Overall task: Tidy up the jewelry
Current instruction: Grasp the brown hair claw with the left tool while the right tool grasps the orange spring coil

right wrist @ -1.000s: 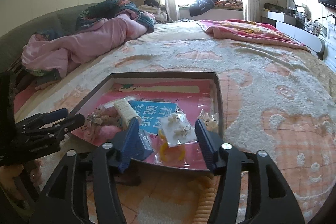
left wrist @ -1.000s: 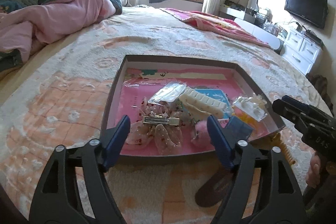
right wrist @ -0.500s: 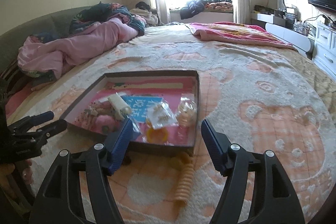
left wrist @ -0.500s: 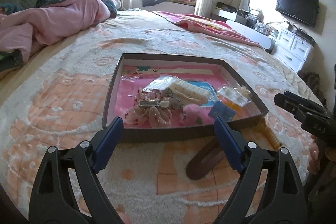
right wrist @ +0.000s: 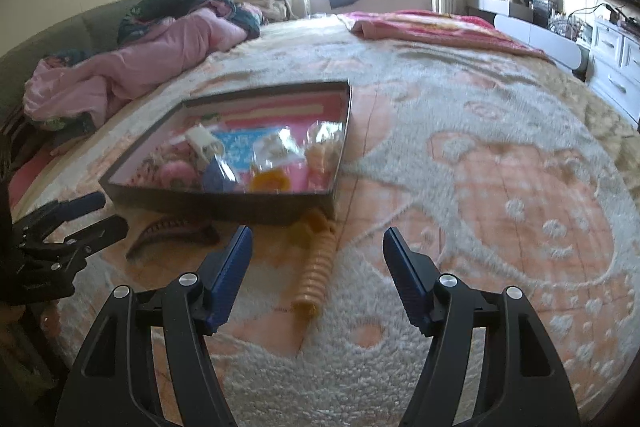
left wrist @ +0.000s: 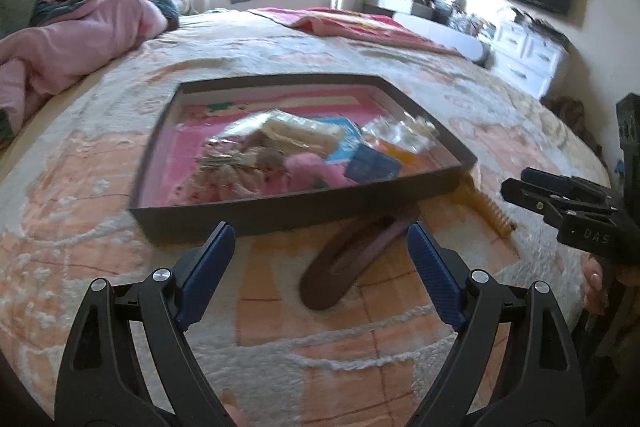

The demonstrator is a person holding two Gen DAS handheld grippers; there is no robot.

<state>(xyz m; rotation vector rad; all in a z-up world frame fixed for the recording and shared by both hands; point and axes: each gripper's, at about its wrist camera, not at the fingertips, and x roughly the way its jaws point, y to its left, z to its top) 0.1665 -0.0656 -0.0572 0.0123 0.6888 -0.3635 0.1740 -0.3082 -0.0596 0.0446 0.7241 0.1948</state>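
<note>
On the bed (left wrist: 360, 359), a shallow dark tray (left wrist: 256, 213) with a pink floor sits on the fleecy peach-and-white blanket, and most of the jewelry and hair pieces already lie inside it: a pink fluffy tie (left wrist: 308, 163), a blue card (left wrist: 370, 165), clear packets with earrings (right wrist: 276, 149), an orange ring-shaped piece (right wrist: 270, 181) and a white comb-like clip (left wrist: 296, 133). The heap is blurred, so finer sorting cannot be read. Two pieces are not yet in the tray. A dark brown hair clip (left wrist: 352, 259) lies on the blanket just in front of the tray's near wall, its long axis running diagonally in the left wrist view, the broad rounded end toward the camera and the narrow end up against the tray. A ridged tan clip (right wrist: 318, 267) lies off the tray's near right corner, its long axis running from that corner toward the right wrist camera, its top end touching or nearly touching the corner.

The left tool (left wrist: 320, 267) stands with its fingers wide apart and empty, framing the brown clip. The right tool (right wrist: 318, 269) is likewise apart and empty, the tan clip lying between its fingers but unclamped. By the look of it, gathering those two clips is what remains.
</note>
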